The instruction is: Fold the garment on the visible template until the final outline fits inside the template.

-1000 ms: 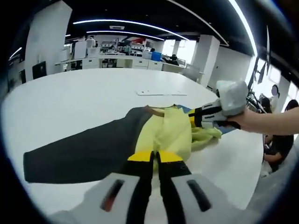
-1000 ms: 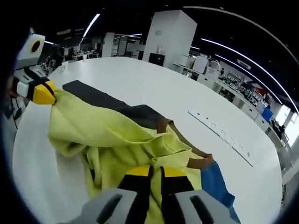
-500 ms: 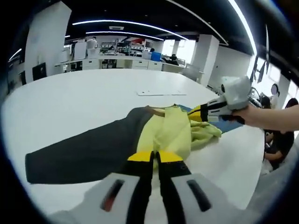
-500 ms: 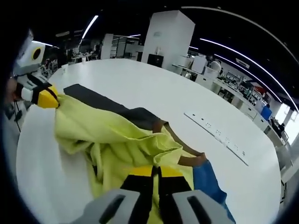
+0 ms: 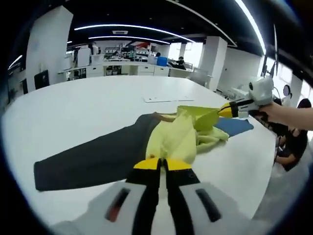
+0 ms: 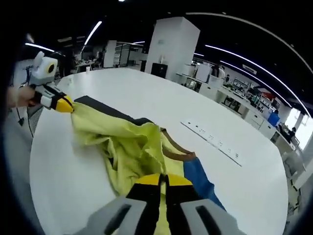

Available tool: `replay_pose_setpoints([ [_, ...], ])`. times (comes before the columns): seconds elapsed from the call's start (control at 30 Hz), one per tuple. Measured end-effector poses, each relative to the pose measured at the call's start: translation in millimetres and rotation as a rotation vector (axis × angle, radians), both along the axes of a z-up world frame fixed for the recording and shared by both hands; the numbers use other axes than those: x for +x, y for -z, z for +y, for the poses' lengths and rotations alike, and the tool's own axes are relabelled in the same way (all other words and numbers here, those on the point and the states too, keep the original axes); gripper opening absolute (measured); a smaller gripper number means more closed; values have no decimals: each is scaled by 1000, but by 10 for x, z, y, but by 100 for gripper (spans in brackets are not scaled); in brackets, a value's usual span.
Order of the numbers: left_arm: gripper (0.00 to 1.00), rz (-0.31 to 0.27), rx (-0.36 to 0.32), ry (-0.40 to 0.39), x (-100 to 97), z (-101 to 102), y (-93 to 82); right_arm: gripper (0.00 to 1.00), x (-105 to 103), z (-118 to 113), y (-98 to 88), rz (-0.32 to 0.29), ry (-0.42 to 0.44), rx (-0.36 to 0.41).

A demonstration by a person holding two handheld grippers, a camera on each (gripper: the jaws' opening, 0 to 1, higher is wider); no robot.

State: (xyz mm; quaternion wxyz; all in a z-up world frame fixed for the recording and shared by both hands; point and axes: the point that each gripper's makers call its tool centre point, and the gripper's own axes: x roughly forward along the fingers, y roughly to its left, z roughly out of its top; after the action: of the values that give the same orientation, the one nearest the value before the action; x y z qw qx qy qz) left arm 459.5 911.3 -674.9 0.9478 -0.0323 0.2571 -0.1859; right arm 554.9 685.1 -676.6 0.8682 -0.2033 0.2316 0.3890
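Observation:
A yellow garment (image 5: 177, 137) with a brown collar (image 6: 179, 147) and a blue panel (image 6: 198, 178) lies bunched on a white table, partly over a dark grey template (image 5: 98, 155). My left gripper (image 5: 162, 164) is shut on a yellow edge close to the camera. In the right gripper view it (image 6: 62, 103) holds the far corner above the template (image 6: 108, 110). My right gripper (image 6: 164, 180) is shut on yellow fabric beside the blue panel. In the left gripper view it (image 5: 226, 110) holds a fold lifted off the table, with the blue panel (image 5: 234, 125) lying below it.
A thin white strip (image 5: 167, 98) lies flat on the round white table (image 5: 88, 105), beyond the garment; it also shows as the white strip (image 6: 211, 142). A seated person (image 5: 293, 147) is at the table's right edge. Desks and pillars stand far behind.
The two grippers have drawn apart, and the yellow fabric between them is stretched longer. The right gripper has gone farther away and higher, baring more of the blue panel.

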Motion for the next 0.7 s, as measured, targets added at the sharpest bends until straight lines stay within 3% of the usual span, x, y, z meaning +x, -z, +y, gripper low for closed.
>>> replay_pose_setpoints([
  [0.3,1,24,58,27,-358,156,-24,0,-727,-219,-128,23,-63,36],
  [0.7,1,108,126,113,-837,125,117,0,-1644,-419,77,116,-106,49],
])
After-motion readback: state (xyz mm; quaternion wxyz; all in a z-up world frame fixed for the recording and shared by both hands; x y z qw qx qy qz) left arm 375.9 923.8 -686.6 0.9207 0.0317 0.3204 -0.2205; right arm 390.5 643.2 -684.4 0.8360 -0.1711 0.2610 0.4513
